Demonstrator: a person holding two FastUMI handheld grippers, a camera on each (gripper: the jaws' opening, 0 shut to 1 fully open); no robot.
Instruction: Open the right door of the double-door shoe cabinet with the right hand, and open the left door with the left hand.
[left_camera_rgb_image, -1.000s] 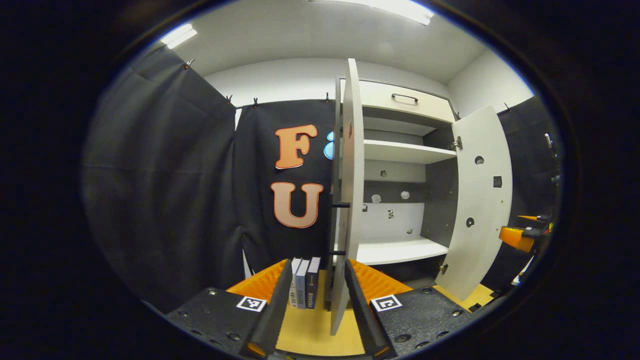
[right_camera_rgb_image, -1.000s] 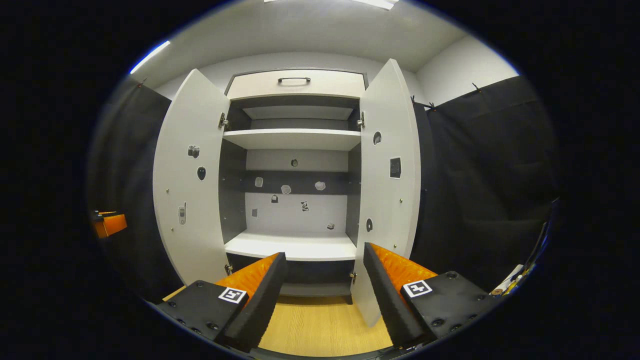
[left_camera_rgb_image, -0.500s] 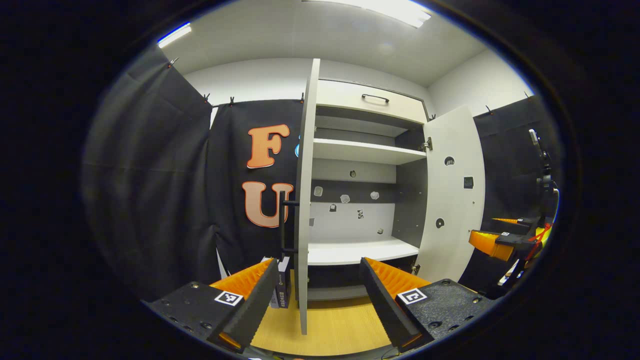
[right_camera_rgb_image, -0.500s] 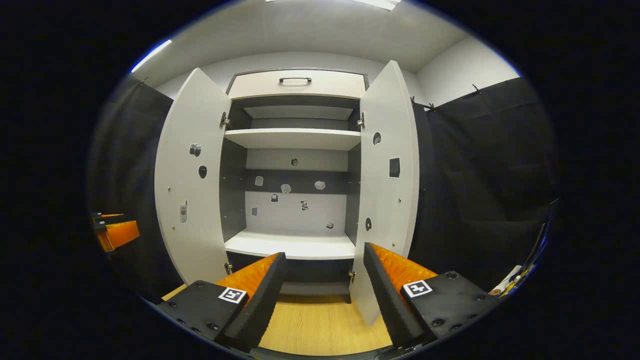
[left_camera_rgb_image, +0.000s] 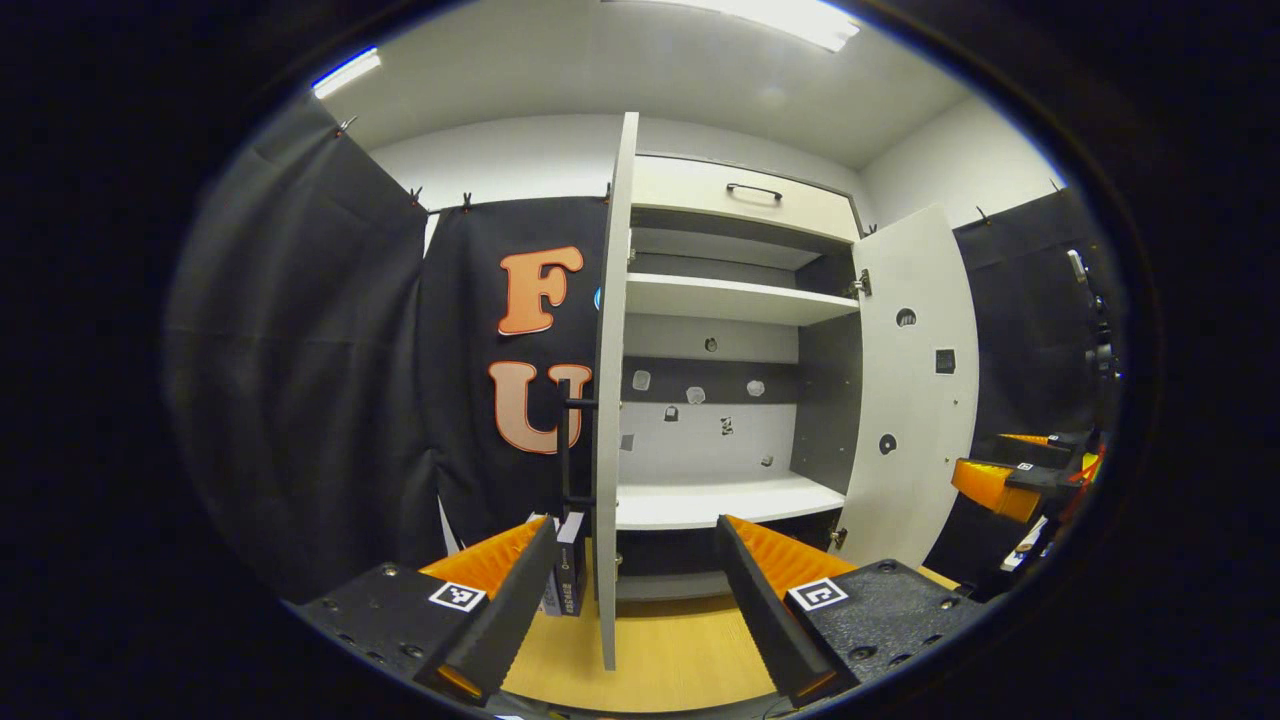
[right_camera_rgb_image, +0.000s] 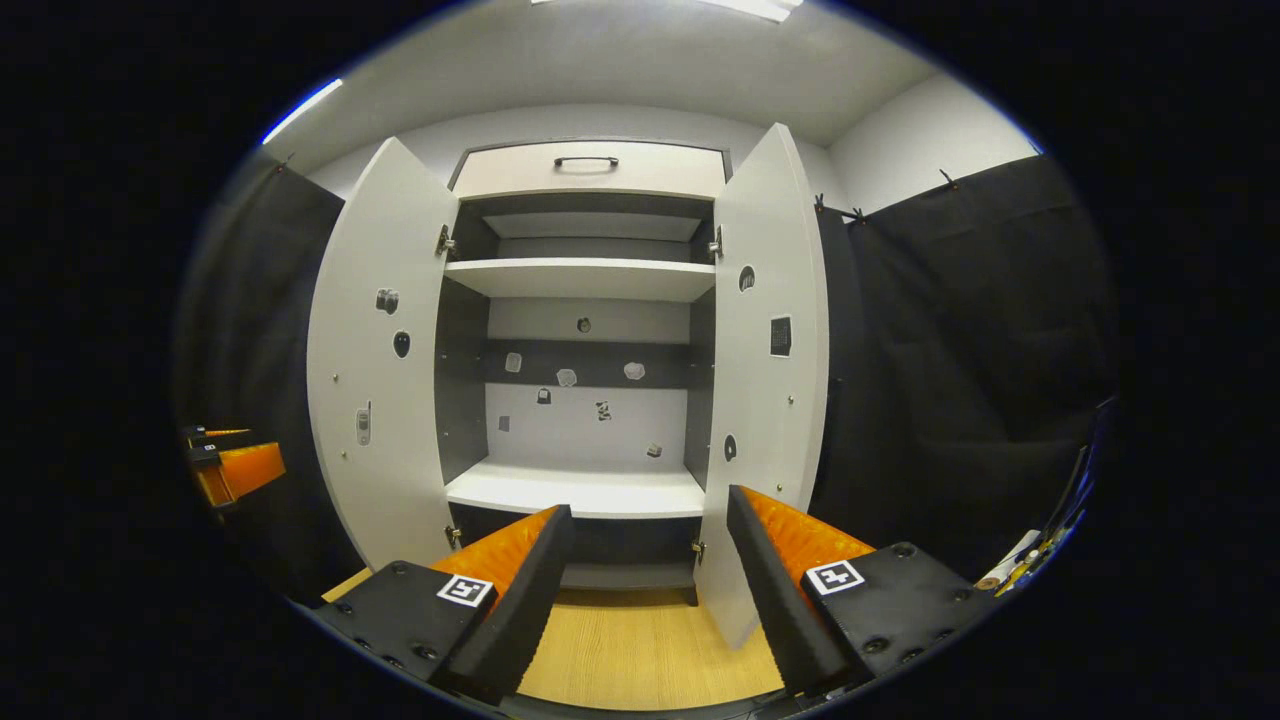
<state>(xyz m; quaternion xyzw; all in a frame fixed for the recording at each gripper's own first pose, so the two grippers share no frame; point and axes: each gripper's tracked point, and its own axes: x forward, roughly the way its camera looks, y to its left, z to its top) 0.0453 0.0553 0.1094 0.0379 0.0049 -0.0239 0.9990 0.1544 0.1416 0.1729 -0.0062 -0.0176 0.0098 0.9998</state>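
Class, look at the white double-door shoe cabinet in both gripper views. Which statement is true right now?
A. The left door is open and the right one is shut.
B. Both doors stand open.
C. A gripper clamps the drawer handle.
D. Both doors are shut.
B: the white left door and white right door of the shoe cabinet both swing outward, baring the white shelves; both grippers hang open, apart from them.

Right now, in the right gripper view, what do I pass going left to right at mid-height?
Left tool → left door → cabinet back panel → right door → black cloth.
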